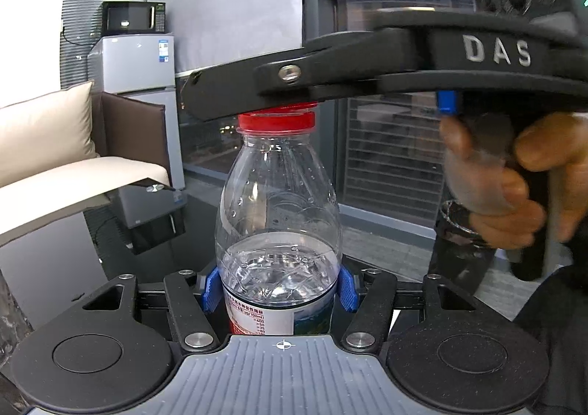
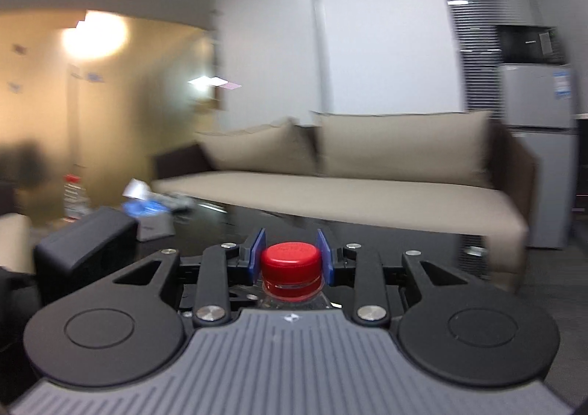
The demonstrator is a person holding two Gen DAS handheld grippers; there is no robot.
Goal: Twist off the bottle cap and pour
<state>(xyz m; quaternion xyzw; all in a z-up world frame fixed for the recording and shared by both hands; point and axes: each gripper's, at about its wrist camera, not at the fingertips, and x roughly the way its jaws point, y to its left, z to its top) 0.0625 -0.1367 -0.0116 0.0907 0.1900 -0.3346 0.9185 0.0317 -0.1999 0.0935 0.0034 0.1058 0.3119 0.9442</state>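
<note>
A clear plastic water bottle (image 1: 277, 202), about half full, stands upright in the left wrist view. My left gripper (image 1: 278, 288) is shut on its body, with a blue pad (image 1: 208, 290) pressed to each side just above the label. The red cap (image 1: 276, 119) tops the bottle, and the right gripper's black fingers cross over it from the right, held by a hand (image 1: 511, 176). In the right wrist view my right gripper (image 2: 291, 256) is shut on the red cap (image 2: 290, 260), a blue pad (image 2: 257, 253) on each side. The bottle neck (image 2: 292, 299) shows just below.
A beige sofa (image 2: 349, 176) stands behind a dark glossy table (image 2: 367, 235). A grey fridge (image 1: 136, 62) carries a black microwave (image 1: 134, 16). A tissue box (image 2: 150, 213), a black box (image 2: 84, 246) and another red-capped bottle (image 2: 75, 198) sit at the left. A window lies beyond the bottle.
</note>
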